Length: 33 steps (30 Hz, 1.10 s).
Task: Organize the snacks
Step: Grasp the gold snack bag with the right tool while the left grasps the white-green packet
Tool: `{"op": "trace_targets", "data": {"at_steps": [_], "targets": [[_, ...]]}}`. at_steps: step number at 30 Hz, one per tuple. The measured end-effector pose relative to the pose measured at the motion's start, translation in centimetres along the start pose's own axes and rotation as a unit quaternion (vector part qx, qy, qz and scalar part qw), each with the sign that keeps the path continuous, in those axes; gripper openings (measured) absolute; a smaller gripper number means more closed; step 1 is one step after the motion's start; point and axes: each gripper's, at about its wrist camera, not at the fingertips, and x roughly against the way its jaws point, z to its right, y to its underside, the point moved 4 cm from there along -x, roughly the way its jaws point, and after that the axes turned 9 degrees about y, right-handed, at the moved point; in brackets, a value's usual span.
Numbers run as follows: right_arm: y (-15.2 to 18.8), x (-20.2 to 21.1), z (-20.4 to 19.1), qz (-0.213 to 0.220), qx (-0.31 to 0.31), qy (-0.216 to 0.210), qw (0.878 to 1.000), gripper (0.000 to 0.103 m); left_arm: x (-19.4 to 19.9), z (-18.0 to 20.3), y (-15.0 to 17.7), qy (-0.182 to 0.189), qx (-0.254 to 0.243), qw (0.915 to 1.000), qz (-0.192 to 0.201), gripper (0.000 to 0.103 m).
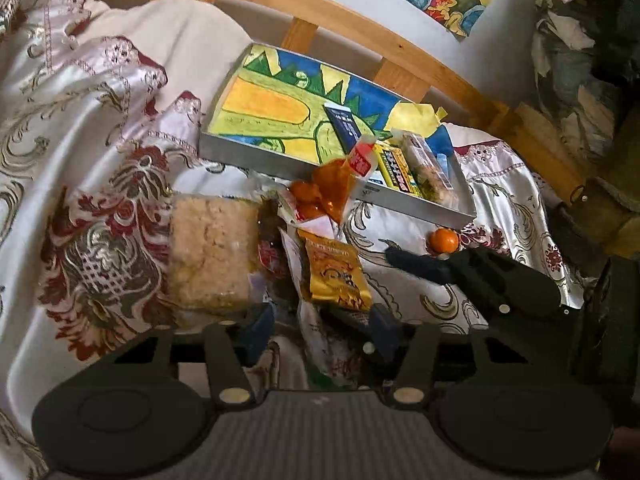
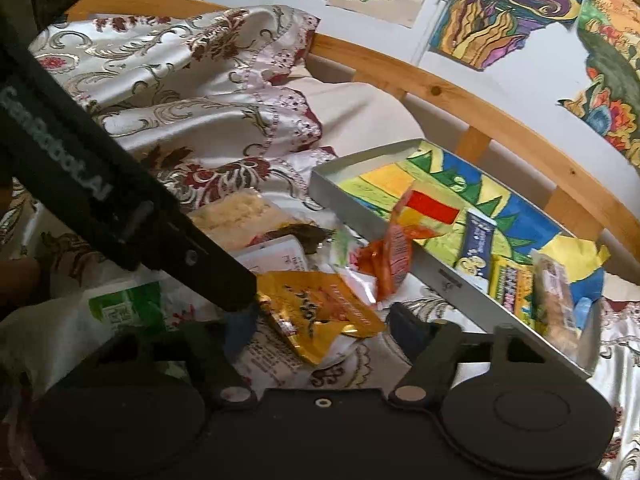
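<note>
A grey tray [image 1: 224,118] [image 2: 384,224] lined with a colourful drawing lies on the bedspread and holds several snack packs at its right end. A pile of snacks lies in front of it: a gold packet [image 1: 336,276] [image 2: 320,312], an orange-red packet [image 1: 320,194] [image 2: 388,264] leaning on the tray's rim, and a pale rice-cracker block [image 1: 214,252] [image 2: 236,208]. My left gripper [image 1: 320,324] is open, its fingers on either side of the gold packet's near end. My right gripper [image 2: 324,324] is open around the same gold packet; it also shows in the left wrist view [image 1: 416,264].
A small orange fruit [image 1: 442,240] lies on the cloth right of the pile. A green-and-white packet [image 2: 124,312] sits at the left. A wooden bed rail [image 1: 360,20] runs behind the tray. The patterned bedspread [image 1: 80,120] is bunched up at the left.
</note>
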Motion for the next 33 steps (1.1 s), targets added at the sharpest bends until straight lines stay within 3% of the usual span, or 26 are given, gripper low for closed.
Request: {"op": "trace_targets", "data": {"at_steps": [2, 5, 15, 21, 22, 26, 29, 33], "targets": [[0.0, 0.1, -0.3, 0.001, 0.008, -0.009, 1.000, 0.044, 0.0, -0.2, 0.1, 0.004, 0.007, 1.0000, -0.002, 0.052], [0.1, 0.3, -0.7, 0.002, 0.024, -0.014, 1.000, 0.032, 0.1, -0.4, 0.0, 0.007, 0.015, 0.9999, 0.000, 0.050], [0.1, 1.8, 0.3, -0.002, 0.035, -0.001, 0.999, 0.019, -0.1, -0.8, 0.0, 0.006, 0.023, 0.9997, -0.005, 0.039], [1.1, 3.7, 2.1, -0.034, 0.020, 0.009, 0.999, 0.009, -0.6, -0.6, 0.2, 0.015, 0.028, 0.9994, -0.014, 0.037], [1.3, 4.1, 2.3, -0.041, 0.025, 0.009, 0.999, 0.001, -0.7, -0.6, 0.2, 0.017, 0.032, 0.9992, -0.015, 0.037], [2.1, 5.0, 2.8, -0.059, 0.024, 0.016, 0.998, 0.003, -1.3, -1.0, 0.2, 0.028, 0.053, 0.9980, -0.021, 0.034], [1.9, 4.8, 3.3, -0.061, -0.012, 0.011, 0.998, 0.020, -1.8, -1.1, 0.5, 0.016, 0.051, 0.9981, -0.032, 0.029], [1.4, 4.4, 4.0, -0.057, -0.082, -0.010, 0.995, 0.034, -1.9, -1.1, 0.6, 0.001, 0.049, 0.9983, -0.032, 0.021]]}}
